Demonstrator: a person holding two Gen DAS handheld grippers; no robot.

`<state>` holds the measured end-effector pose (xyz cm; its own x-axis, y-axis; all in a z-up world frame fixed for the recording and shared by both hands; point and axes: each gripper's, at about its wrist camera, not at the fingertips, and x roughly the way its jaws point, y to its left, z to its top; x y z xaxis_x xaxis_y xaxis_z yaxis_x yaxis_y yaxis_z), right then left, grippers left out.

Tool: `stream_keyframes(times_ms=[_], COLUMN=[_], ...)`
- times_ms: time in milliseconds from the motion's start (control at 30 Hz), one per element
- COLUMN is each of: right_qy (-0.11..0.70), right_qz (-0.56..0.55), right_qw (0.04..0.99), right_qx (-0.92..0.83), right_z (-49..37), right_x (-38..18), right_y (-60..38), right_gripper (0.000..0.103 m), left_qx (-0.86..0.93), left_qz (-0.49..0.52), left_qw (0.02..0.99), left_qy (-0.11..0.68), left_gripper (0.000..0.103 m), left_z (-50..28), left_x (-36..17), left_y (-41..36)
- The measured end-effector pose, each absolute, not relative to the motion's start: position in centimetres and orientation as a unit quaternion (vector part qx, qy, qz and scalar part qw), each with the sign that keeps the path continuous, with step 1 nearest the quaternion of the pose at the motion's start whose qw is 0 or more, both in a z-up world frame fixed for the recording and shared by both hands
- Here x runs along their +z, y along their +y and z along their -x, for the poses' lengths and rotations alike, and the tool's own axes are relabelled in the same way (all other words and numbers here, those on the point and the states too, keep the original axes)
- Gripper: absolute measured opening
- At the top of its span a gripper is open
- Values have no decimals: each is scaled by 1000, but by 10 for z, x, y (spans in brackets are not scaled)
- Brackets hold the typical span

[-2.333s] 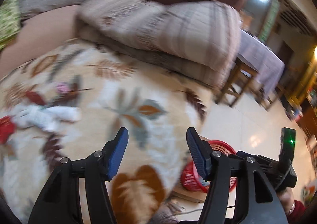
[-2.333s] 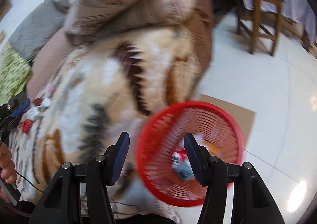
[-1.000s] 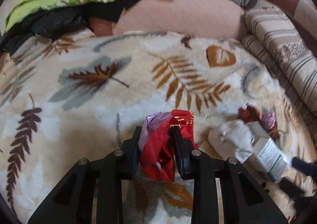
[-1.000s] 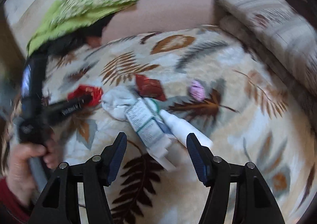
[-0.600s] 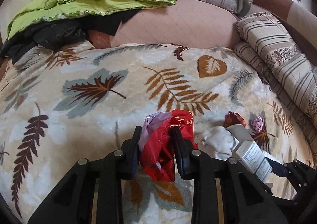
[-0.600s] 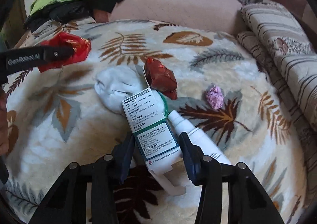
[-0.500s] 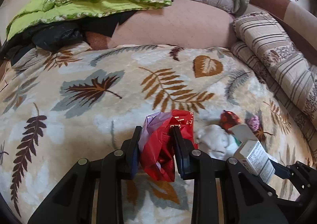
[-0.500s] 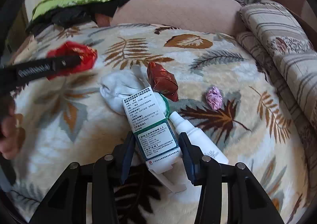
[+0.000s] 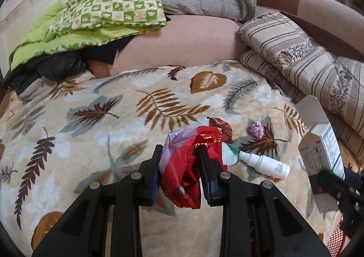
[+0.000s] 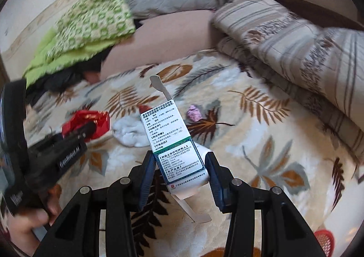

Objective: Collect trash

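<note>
Both tools are loaded. The left hand-held gripper is clamped on a crumpled red wrapper, its pads pressed into the foil at mid-height, with a lilac scrap bunched in the same pinch. The right hand-held gripper is closed on the lower end of an opened medicine box, held clear of the bed with the top flap standing up and the bottom flap hanging loose. Left on the blanket: a white spray bottle, a dark red wrapper, a small purple wad and a white tissue, all lying near one another. A red basket shows only as a sliver at the lower right edge of each view, off the bed. Judgement: the step in hand is carrying both loads to that basket. To do it well, keep both grips firm through the swing; the box is light and gripped only at its end, so it could pivot, and the lilac scrap may slip free of the foil. Bring each load fully over the basket mouth before release, letting go low and one at a time. The hanging box flap could catch on the rim.
</note>
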<state>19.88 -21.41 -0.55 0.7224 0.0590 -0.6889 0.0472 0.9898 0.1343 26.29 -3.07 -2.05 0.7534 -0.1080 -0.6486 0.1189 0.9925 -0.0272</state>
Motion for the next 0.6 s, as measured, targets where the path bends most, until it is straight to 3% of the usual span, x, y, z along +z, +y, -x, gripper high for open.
stream_keyframes(times_ms=[600], right_qy=[387], right_qz=[-99], right_qw=[917], right_qx=[-2], right_z=[-219], right_x=[-25], right_y=[-239], right_gripper=[49], left_qx=[-69], left_qz=[-55], left_qw=[934], left_qy=[347], left_gripper=[29], left_z=[-268], left_x=[-32], left_y=[-58])
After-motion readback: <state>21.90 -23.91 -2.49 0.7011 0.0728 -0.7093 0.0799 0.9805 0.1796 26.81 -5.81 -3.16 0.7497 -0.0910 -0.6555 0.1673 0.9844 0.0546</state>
